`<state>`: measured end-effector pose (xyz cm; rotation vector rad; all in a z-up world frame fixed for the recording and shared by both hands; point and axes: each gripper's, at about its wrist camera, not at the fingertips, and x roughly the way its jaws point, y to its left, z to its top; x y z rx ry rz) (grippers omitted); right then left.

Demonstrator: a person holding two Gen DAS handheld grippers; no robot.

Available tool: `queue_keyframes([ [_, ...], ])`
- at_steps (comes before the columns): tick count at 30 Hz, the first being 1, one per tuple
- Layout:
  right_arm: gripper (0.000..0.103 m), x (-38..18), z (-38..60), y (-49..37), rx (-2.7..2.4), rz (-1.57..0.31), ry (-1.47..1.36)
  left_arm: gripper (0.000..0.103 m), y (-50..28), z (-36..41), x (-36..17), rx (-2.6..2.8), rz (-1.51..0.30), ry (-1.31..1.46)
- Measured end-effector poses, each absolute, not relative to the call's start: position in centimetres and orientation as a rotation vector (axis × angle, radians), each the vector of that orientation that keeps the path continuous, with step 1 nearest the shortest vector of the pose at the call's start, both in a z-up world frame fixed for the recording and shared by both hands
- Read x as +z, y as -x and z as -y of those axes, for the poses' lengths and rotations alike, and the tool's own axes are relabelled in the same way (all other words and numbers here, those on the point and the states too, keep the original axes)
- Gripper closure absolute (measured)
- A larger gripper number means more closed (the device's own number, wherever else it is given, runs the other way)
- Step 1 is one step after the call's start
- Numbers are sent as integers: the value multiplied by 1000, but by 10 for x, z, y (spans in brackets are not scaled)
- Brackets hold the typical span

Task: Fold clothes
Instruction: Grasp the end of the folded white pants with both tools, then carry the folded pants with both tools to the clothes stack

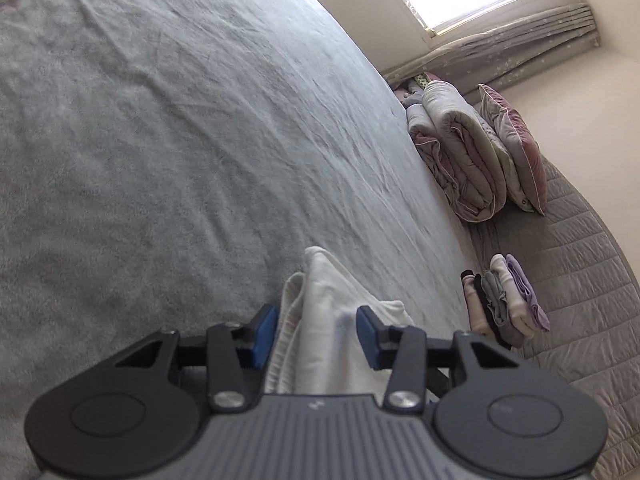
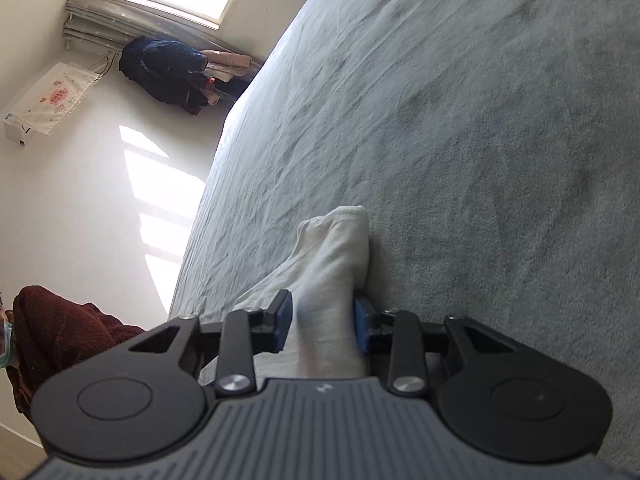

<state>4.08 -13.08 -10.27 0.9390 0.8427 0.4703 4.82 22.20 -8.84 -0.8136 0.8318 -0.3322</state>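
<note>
A white garment (image 1: 328,280) lies bunched on the grey bedspread (image 1: 180,140) in the left wrist view. It runs back between the blue pads (image 1: 264,336) of my left gripper (image 1: 316,336), which is shut on it. In the right wrist view another bunched end of the white garment (image 2: 340,240) rises off the bedspread (image 2: 480,140). My right gripper (image 2: 322,326) is shut on it, with the cloth filling the space between its blue pads (image 2: 284,324). The rest of the garment is hidden under both grippers.
A stack of folded clothes (image 1: 504,296) sits on a quilted grey cover (image 1: 580,280) beside a rolled quilt (image 1: 460,152) and a pink pillow (image 1: 516,152). Dark coats (image 2: 168,68) hang past the bed's far edge. A person's dark red sleeve (image 2: 60,328) is at the left.
</note>
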Motion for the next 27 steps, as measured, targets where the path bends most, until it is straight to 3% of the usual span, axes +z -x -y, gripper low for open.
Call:
queue_keyframes([
  [3,83,-103,134,-34,490,-812,-959,86,-42,-218,-86,-321,-798,863],
  [5,84,-96,138,-26,498,-786,-966,87,-39,-211,-78,-326,-767,876],
  [17,85,-21,195,-8,480,-567,-825,89,-51,-104,-11,-416,-584,804],
  [27,85,19,272,-22,359,-408,-663,89,-87,38,44,-569,-506,725],
])
